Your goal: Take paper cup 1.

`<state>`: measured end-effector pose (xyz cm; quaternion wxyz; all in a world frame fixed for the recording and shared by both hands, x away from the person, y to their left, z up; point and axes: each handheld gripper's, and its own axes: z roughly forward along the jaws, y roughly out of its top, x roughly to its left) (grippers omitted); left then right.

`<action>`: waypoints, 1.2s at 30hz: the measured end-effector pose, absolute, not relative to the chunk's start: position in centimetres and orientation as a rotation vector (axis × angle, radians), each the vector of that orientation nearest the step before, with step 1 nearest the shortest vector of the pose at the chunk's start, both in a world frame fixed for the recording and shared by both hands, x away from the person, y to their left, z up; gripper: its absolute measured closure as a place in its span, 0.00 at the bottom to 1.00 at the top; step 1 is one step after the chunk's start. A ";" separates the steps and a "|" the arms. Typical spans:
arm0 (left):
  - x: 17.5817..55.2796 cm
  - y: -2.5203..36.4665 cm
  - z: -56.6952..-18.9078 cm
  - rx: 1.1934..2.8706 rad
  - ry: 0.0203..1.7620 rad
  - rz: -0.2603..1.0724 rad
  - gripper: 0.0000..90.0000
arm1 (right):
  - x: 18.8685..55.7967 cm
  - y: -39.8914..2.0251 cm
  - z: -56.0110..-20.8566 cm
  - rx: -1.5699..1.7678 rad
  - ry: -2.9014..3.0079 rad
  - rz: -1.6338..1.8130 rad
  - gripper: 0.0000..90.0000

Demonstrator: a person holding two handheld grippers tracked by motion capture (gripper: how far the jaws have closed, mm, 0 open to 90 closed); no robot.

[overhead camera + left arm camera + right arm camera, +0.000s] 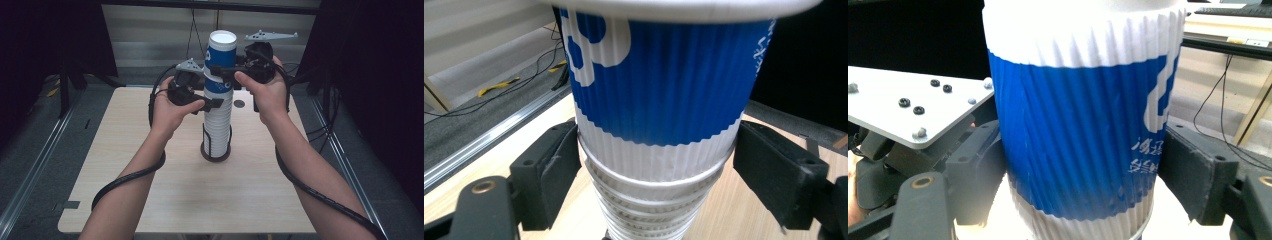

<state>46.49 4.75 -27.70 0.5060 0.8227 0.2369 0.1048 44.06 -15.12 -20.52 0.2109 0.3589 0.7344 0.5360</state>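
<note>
Gripping top blue cup (220,54), right gripper (227,71) fingers clamp its sides; left gripper (212,103) fingers pinch white cup stack (218,125) below, in holder (216,151) on surface (150,190).

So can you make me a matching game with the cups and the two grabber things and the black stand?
Things:
1. top cup
2. left gripper
3. right gripper
4. black wire holder

Descriptions:
A. stands on the wooden table and keeps the bottom of the stack in place
B. blue and white, with ribbed sides
C. its jaws sit on the blue part of the top cup
D. its jaws sit lower, on the white cups under the top one

Pairs: 1-B, 2-D, 3-C, 4-A
</note>
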 end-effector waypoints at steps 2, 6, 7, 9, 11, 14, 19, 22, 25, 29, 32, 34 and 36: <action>46.5 4.8 -27.7 1.985 0.575 0.250 0.21 | 44.1 -15.3 -20.3 0.988 2.040 1.491 0.25; 46.5 4.7 -27.6 1.987 0.576 0.251 0.21 | 44.0 -15.7 -19.8 0.995 2.021 1.503 0.25; 46.5 4.7 -27.6 1.988 0.579 0.252 0.21 | 44.0 -15.7 -19.8 1.003 2.020 1.506 0.25; 46.5 4.7 -27.6 1.990 0.580 0.249 0.21 | 44.0 -15.7 -19.9 0.998 2.018 1.508 0.25; 46.5 4.8 -27.6 1.990 0.581 0.248 0.21 | 44.0 -15.8 -19.8 1.002 2.014 1.514 0.25; 46.5 4.8 -27.6 1.994 0.581 0.246 0.21 | 43.9 -15.8 -19.6 0.997 2.014 1.516 0.25; 46.4 4.8 -27.6 1.999 0.584 0.242 0.22 | 43.6 -16.3 -19.0 0.990 2.004 1.533 0.25; 46.3 4.7 -27.6 2.004 0.578 0.239 0.22 | 43.3 -16.5 -18.9 0.991 2.003 1.535 0.25; 46.3 4.6 -27.6 2.002 0.579 0.226 0.23 | 43.0 -16.9 -18.9 1.014 1.986 1.562 0.24; 46.3 4.7 -27.6 2.000 0.585 0.228 0.23 | 42.9 -17.6 -18.6 1.014 1.963 1.584 0.24; 46.3 4.9 -27.7 1.998 0.590 0.231 0.24 | 42.9 -18.1 -18.2 1.021 1.939 1.593 0.24; 46.3 4.9 -27.7 2.003 0.585 0.230 0.24 | 42.8 -18.5 -17.9 1.015 1.921 1.603 0.24; 46.2 4.9 -27.7 2.004 0.582 0.230 0.24 | 42.8 -18.9 -17.7 1.018 1.914 1.601 0.24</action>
